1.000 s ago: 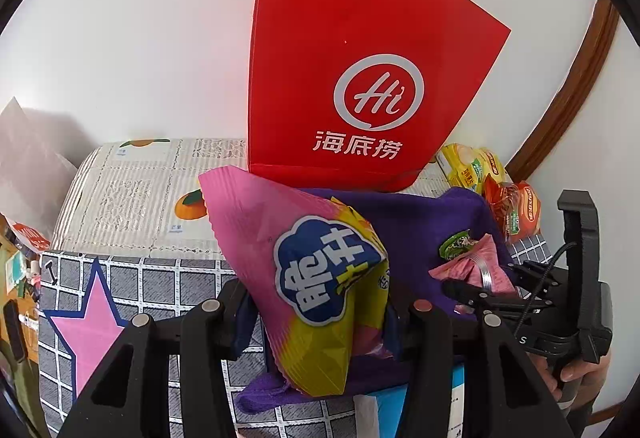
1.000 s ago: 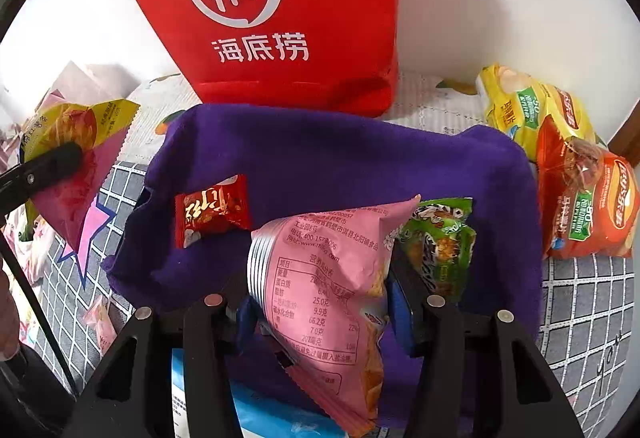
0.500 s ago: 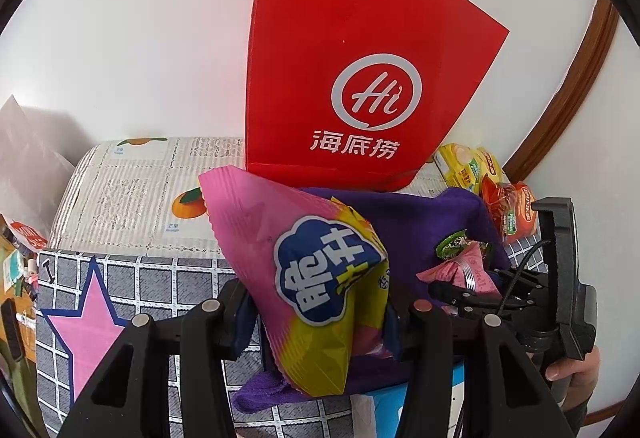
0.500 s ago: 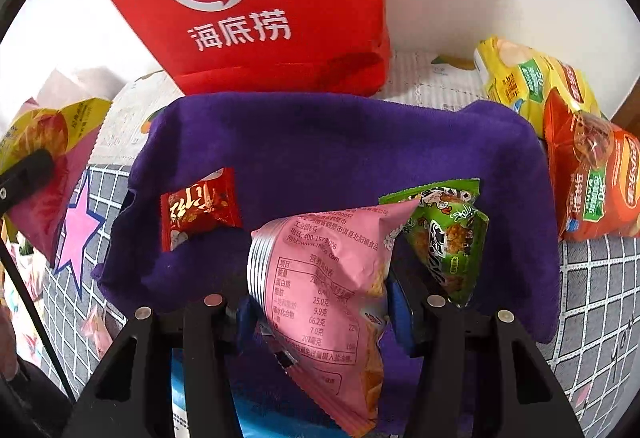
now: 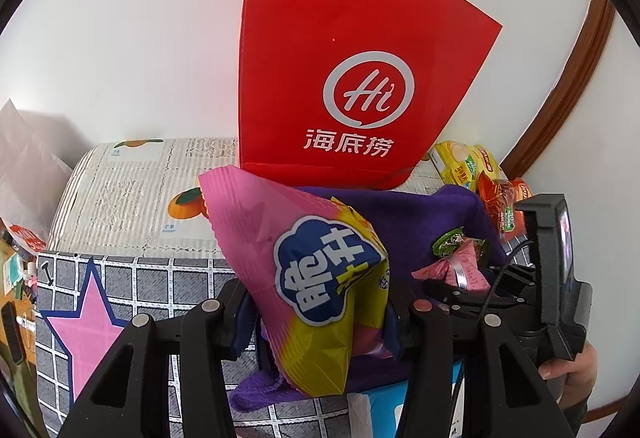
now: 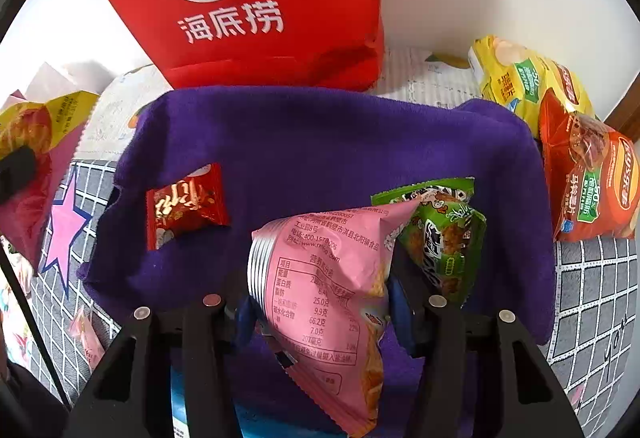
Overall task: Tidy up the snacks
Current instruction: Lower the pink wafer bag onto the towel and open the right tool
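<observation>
My left gripper [image 5: 318, 318] is shut on a pink and yellow snack bag [image 5: 316, 274], held up above the near left edge of the purple cloth [image 5: 404, 222]. My right gripper [image 6: 320, 314] is shut on a pink snack packet [image 6: 324, 290], its printed back facing me, low over the purple cloth [image 6: 328, 142]. On that cloth lie a small red packet [image 6: 184, 204] at the left and a green packet [image 6: 440, 234] just right of the pink one. In the left wrist view the right gripper [image 5: 452, 284] shows at the right with its pink packet [image 5: 460, 266].
A tall red paper bag [image 5: 352, 78] stands against the white wall behind the cloth. Yellow [image 6: 520, 78] and orange [image 6: 588, 178] chip bags lie to the right. The checked cover with a pink star [image 5: 88, 322] spreads at the left. A blue box [image 5: 384, 410] sits under the cloth's near edge.
The right gripper has sunk and tipped a little towards the cloth with the pink packet, closer to the green packet. The left gripper has held still with its bag.
</observation>
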Tool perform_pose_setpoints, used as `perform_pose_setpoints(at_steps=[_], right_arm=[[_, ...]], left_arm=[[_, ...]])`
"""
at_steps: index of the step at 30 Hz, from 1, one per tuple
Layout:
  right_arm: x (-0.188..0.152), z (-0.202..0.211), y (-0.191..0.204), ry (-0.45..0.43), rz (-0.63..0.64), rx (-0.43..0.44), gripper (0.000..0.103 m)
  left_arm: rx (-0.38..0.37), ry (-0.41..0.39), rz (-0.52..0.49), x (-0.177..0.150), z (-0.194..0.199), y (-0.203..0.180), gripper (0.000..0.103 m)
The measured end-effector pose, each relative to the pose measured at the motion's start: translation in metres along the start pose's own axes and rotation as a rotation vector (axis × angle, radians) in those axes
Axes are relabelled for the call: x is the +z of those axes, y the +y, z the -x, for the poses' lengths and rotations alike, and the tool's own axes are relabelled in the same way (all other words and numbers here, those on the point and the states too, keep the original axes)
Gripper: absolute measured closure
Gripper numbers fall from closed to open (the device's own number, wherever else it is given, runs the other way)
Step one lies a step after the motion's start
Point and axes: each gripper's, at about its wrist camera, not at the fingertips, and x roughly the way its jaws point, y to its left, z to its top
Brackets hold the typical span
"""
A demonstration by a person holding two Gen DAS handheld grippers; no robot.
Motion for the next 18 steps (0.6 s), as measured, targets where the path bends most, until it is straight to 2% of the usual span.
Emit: perform_pose_setpoints(at_steps=[6, 8, 9, 18], right_arm=[[-0.001, -0.006, -0.003, 0.018, -0.009, -0.011, 0.046], [-0.001, -0.007, -0.003, 0.017, -0.008, -0.018, 0.038], [-0.001, -0.006, -0.004, 0.01, -0.007, -0.022, 0.037], [0.001, 0.008, -0.005, -0.018, -0.01, -0.031, 0.035]], left_arm=[[0.002, 0.0, 0.007, 0.0, 0.0, 0.002, 0.055], [0.003, 0.0, 0.008, 0.001, 0.0, 0.002, 0.055], [0.003, 0.001, 0.008, 0.001, 0.0, 0.002, 0.055], [0.004, 0.011, -0.005, -0.001, -0.005, -0.003, 0.055]])
